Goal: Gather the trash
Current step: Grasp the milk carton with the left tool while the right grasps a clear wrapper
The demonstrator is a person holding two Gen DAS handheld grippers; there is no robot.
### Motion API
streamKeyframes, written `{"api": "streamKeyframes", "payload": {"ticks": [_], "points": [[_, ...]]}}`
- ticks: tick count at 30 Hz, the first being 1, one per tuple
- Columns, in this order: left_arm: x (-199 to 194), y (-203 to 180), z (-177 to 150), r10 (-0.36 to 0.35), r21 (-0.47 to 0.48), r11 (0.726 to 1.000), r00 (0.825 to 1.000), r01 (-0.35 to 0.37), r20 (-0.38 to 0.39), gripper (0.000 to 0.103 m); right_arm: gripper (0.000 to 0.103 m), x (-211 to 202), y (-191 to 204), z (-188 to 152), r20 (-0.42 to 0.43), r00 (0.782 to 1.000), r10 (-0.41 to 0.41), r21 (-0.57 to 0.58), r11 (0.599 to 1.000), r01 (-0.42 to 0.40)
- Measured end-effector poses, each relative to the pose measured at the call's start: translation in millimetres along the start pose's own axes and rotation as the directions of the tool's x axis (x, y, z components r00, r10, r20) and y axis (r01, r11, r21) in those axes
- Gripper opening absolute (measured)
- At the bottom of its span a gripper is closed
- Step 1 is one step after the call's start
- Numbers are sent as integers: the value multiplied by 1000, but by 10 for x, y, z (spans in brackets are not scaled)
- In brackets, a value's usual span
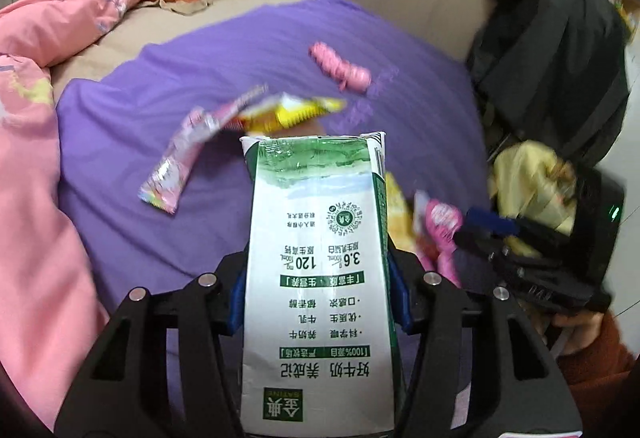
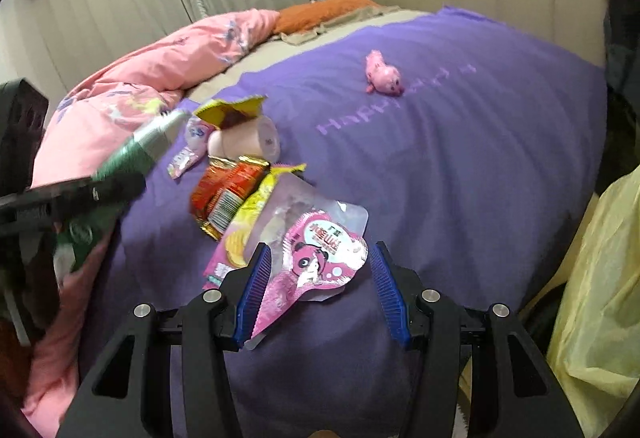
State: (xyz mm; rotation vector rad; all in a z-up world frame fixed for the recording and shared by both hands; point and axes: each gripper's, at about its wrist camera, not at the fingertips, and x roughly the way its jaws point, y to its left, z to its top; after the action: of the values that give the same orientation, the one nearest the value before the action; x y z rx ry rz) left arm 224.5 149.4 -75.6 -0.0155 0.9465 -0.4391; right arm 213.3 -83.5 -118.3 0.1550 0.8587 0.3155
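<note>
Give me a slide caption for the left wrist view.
Left tongs gripping a milk carton above wrapper-strewn purple bedspread.

White-and-green milk carton [image 1: 316,278]: raised off the purple bedspread [image 2: 460,166], print inverted. Pink panda pouch [image 2: 316,266]: flat near the bedspread's near edge, overlapping a yellow snack bag [image 2: 256,202]. Red wrapper [image 2: 224,198] and pink tissue roll [image 2: 248,140] lie beyond, toward the left edge.

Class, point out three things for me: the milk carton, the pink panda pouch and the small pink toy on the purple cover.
milk carton [image 1: 316,278]: left wrist view, printed front face.
pink panda pouch [image 2: 316,266]: right wrist view, panda picture.
small pink toy [image 2: 383,75]: right wrist view, its body.
</note>
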Motion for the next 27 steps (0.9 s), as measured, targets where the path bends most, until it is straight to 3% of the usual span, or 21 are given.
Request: {"api": "streamKeyframes", "payload": {"ticks": [2,6,8,14,19,23,27], "points": [[128,-38,-67,24,19,1000,999,-23,-36,51,49,108,8,20,-33,999,1,-7,1000,-2],[186,-51,-90,1,29,1000,997,1,-79,53,46,201,42,36,-60,998,-22,-73,997,17],[131,-42,-69,-23,23,999,997,24,-73,57,23,166,37,20,-58,998,-12,-99,995,6],[68,-43,-25,-11,13,1000,996,12,-84,65,19,-60,-59,-35,-22,1000,-2,-127,992,-1],[271,-155,14,102,43,994,988,-98,-115,66,19,-241,-149,-73,31,999,28,-104,994,-25],[482,-177,37,149,59,988,977,-142,-154,66,19,-315,-152,-94,50,998,45,-111,993,-39],[572,-140,21,159,-3,987,971,-162,-181,56,19,-389,-94,-165,75,997,36,-152,988,-24]]}}
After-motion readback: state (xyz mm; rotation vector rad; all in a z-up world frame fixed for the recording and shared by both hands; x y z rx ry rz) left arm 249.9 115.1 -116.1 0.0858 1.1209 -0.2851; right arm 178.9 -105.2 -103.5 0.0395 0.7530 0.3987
